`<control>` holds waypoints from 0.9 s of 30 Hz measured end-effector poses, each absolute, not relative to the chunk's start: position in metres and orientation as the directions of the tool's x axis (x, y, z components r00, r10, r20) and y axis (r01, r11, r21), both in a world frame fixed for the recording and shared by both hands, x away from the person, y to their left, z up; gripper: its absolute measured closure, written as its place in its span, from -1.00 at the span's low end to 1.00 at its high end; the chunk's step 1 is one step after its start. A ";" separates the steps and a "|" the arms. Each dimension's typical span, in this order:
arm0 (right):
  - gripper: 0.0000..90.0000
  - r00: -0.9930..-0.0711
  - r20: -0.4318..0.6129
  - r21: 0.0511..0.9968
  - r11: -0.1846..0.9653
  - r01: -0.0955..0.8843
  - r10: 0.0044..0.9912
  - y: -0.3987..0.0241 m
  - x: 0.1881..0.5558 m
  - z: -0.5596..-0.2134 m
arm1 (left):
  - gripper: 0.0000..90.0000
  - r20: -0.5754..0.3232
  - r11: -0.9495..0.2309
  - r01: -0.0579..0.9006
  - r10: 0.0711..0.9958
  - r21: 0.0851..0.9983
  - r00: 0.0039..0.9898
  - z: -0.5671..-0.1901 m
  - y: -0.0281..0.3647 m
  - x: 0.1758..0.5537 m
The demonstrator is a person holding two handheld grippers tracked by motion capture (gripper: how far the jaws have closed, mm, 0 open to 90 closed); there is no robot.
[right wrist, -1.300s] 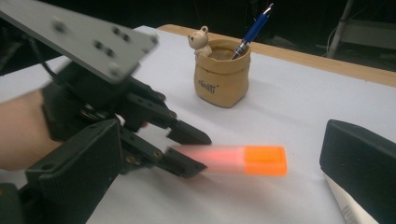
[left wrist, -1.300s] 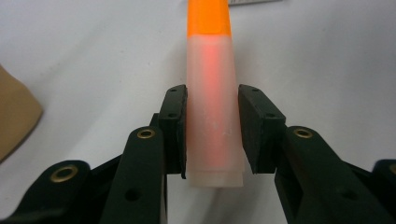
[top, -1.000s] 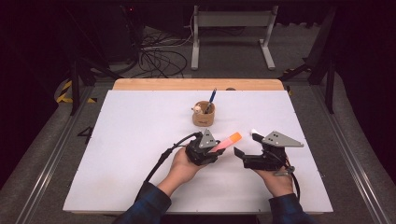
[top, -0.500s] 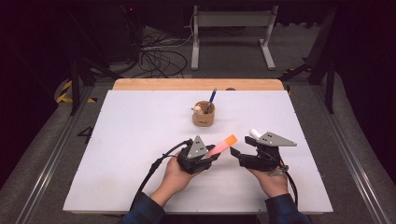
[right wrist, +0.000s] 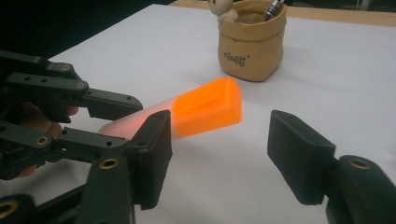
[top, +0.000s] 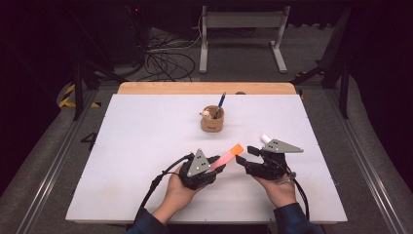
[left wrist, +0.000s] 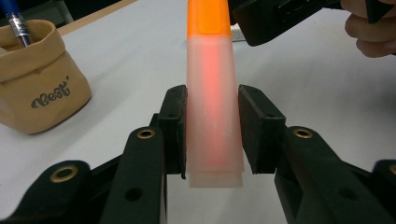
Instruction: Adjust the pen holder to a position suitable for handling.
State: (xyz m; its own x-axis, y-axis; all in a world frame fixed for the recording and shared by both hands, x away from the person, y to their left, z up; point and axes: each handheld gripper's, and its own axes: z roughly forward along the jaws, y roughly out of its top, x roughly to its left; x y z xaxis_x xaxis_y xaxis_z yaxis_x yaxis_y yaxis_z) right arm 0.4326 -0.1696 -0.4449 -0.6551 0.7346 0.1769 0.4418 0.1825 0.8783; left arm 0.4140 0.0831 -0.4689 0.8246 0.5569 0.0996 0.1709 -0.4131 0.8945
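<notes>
High view: my left gripper (top: 217, 166) clamped the translucent pink highlighter with an orange cap (top: 228, 155) above the white table (top: 136, 146), cap aimed at my right gripper (top: 247, 156), just beside it. A tan pouch-shaped pen holder (top: 212, 121) stood farther back, mid-table.

Left gripper view: both pads pressed the highlighter's (left wrist: 214, 102) pale barrel, orange cap away from the camera; the holder (left wrist: 39, 88) carried a blue pen (left wrist: 14, 18).

Right gripper view: my jaws stood wide apart, empty, with the orange cap (right wrist: 205, 108) just ahead of the gap between them, apart from both pads.

Black gripper (top: 220, 167) frames, brass screws, grey plates, dark plaid sleeves.
</notes>
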 end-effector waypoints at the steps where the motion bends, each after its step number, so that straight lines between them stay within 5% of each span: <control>1: -0.03 -0.656 0.181 0.877 0.183 0.445 0.733 -0.169 0.432 -0.445 | 0.45 0.109 -0.419 0.165 0.555 0.893 0.824 -0.469 0.083 0.414; 27: 0.03 -0.682 0.236 0.880 0.145 0.452 0.692 -0.163 0.431 -0.446 | 0.45 0.090 -0.442 0.188 0.535 0.877 0.840 -0.475 0.074 0.413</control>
State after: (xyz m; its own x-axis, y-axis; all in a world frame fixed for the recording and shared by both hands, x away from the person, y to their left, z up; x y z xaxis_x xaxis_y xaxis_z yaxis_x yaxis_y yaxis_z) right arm 0.4311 -0.1633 -0.4459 -0.6818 0.6923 0.2363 0.4521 0.1449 0.8801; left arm 0.4129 0.0739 -0.4747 0.8400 0.5352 0.0899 0.1880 -0.4423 0.8770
